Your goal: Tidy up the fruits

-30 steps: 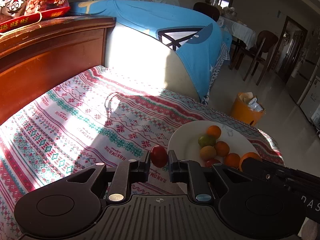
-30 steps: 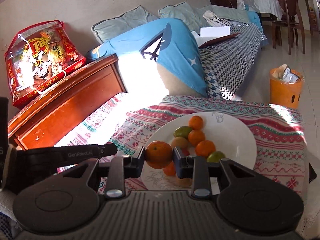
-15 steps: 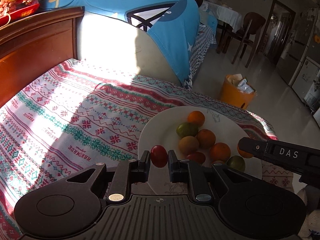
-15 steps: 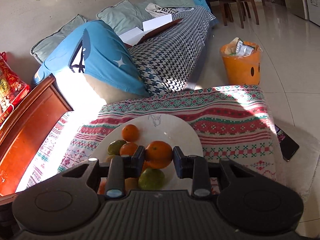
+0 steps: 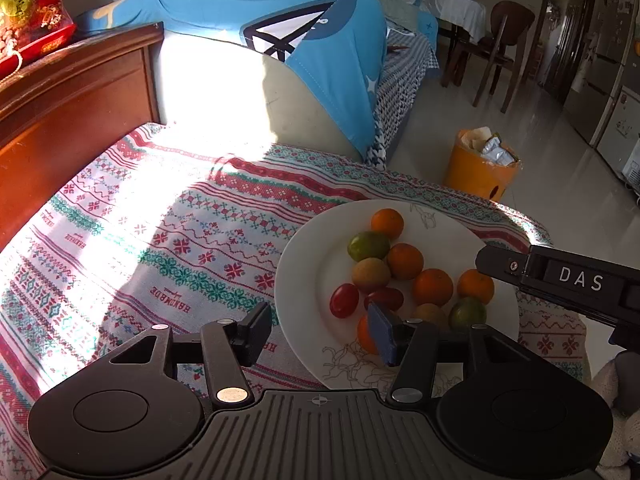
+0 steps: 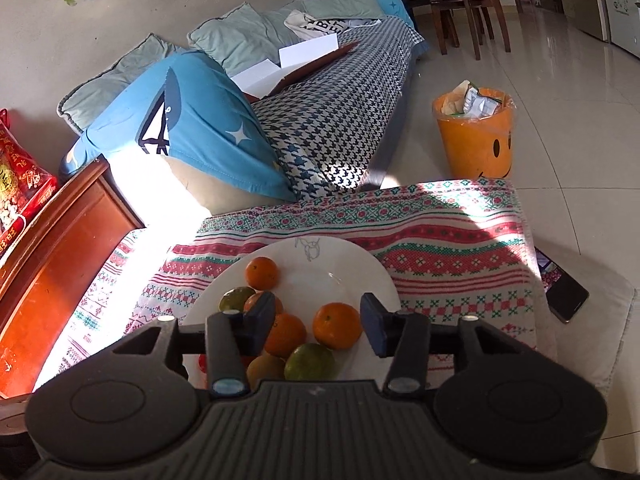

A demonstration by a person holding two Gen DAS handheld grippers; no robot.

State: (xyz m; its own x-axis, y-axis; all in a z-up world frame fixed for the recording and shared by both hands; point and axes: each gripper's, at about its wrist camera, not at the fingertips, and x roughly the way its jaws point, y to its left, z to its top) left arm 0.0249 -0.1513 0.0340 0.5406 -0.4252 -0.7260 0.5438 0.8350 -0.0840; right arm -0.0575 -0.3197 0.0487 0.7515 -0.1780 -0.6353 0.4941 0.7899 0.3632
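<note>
Released cherry tomato (image 5: 344, 300) lies upright-tilted on plate (image 5: 304, 264).

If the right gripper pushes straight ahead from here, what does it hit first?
Most likely the orange sitting loose between the open right gripper fingers on the white plate; depth is uncertain, so it might pass just above.

Fruit pile (image 5: 404, 272) crowds plate (image 5: 304, 280), cloth (image 5: 160, 240) leftward bare
</note>
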